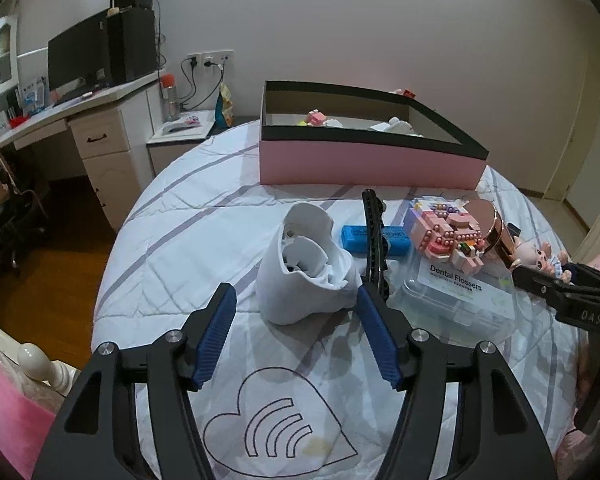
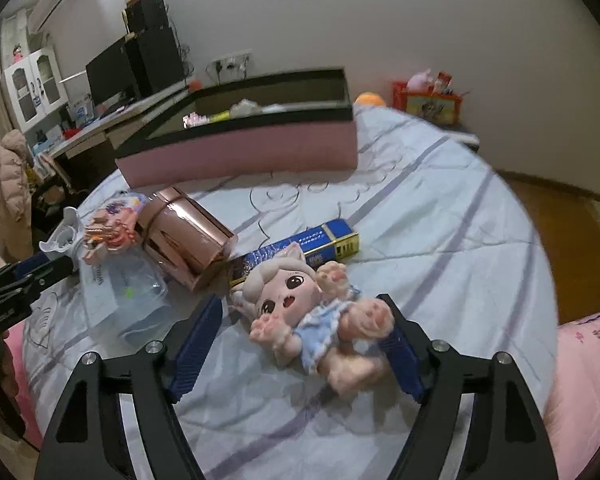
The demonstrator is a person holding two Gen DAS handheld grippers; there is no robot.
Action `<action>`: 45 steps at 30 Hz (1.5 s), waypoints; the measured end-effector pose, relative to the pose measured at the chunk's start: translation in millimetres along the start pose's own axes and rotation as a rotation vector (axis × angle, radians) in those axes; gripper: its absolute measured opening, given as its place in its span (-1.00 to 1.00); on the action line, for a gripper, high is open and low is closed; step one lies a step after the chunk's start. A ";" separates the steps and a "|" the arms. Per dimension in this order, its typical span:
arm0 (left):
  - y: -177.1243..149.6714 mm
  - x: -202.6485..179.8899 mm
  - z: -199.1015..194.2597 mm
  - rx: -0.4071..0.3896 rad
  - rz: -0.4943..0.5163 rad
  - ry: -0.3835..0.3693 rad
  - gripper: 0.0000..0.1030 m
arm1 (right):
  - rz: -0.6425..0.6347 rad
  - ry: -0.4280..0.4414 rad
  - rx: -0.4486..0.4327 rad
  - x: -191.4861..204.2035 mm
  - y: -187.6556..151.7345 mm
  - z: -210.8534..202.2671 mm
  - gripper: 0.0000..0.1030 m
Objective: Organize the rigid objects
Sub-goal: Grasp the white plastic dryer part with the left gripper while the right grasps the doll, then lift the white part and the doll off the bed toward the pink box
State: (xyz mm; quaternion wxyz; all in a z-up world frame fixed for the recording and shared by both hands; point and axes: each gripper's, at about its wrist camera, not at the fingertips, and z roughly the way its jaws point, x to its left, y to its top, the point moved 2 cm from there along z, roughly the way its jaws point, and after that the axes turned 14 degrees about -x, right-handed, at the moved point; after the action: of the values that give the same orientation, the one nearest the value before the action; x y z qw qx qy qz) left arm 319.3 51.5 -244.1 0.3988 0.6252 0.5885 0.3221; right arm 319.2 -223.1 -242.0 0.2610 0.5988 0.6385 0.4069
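Note:
A pink box with a black rim [image 1: 364, 160] stands at the far side of the bed, with small toys inside; it also shows in the right wrist view [image 2: 240, 152]. My left gripper [image 1: 296, 300] is open, just short of a white ceramic piece [image 1: 304, 268]. A black clip [image 1: 374, 240], blue case [image 1: 356, 238], pink block toy [image 1: 448, 232], rose-gold cylinder [image 1: 488, 224] and Dental Flossers box [image 1: 456, 296] lie to its right. My right gripper [image 2: 304, 316] is open around a small doll in a blue dress [image 2: 304, 316], fingers apart from it.
A blue and gold box [image 2: 300, 248] lies behind the doll. The rose-gold cylinder [image 2: 188, 232] and clear flosser box [image 2: 128, 296] lie left of it. A desk with a monitor [image 1: 80, 60] stands left of the bed. Wooden floor [image 1: 40, 300] lies beyond the bed edge.

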 end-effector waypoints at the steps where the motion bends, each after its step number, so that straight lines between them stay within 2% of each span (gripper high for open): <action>1: 0.7 0.7 -0.1 -0.001 0.000 0.000 0.27 | 0.002 0.004 -0.001 -0.3 1.0 1.8 0.45; 2: 1.4 1.0 0.0 -0.002 -0.002 0.001 0.30 | -0.001 0.003 -0.002 -0.3 2.1 2.8 0.35; 6: 5.6 2.9 1.4 -0.012 -0.004 0.008 0.39 | -0.026 -0.020 -0.007 5.0 2.4 1.2 0.31; 10: 7.6 3.3 8.7 -0.007 -0.008 0.015 0.46 | -0.006 -0.056 -0.050 5.0 -1.6 -11.4 0.31; 15: 5.6 -4.4 19.6 0.022 0.027 0.009 0.47 | 0.007 -0.059 -0.045 2.7 -1.5 -11.5 0.32; 19: 8.5 -5.2 23.8 0.019 0.017 0.004 0.47 | 0.009 -0.057 -0.039 2.1 -1.6 -9.4 0.32; 20: 7.6 -5.2 27.7 0.026 0.027 0.011 0.43 | 0.011 -0.056 -0.038 1.4 -1.5 -8.6 0.32; 21: 6.7 -5.8 29.8 0.032 0.028 0.003 0.21 | 0.013 -0.054 -0.036 0.7 -1.4 -7.6 0.32; 22: 6.3 -7.0 29.6 0.026 0.024 -0.017 0.23 | 0.014 -0.053 -0.036 0.5 -1.2 -7.3 0.32; 25: 5.8 -10.5 26.5 0.016 0.051 -0.001 0.22 | 0.011 -0.056 -0.042 0.2 -1.0 -8.0 0.32; 26: 6.0 -10.7 24.1 0.005 0.049 0.004 0.15 | 0.012 -0.055 -0.044 -0.2 -0.7 -8.3 0.32; 39: 12.8 -2.2 -5.3 -0.029 0.040 0.018 0.15 | 0.004 -0.072 -0.120 8.9 5.2 -26.6 0.31; 43: 6.8 0.2 -10.3 0.003 0.055 0.012 0.15 | -0.020 -0.069 -0.097 15.0 1.9 -28.8 0.31; 45: 2.1 6.1 -11.8 0.008 0.028 0.015 0.16 | -0.025 -0.068 -0.087 16.3 0.1 -30.9 0.31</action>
State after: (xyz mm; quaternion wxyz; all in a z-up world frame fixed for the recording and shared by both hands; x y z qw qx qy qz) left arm 310.6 59.0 -237.1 0.3875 0.6326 0.5839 0.3298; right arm 291.5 -213.6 -222.9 0.3134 0.5925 0.6183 0.4104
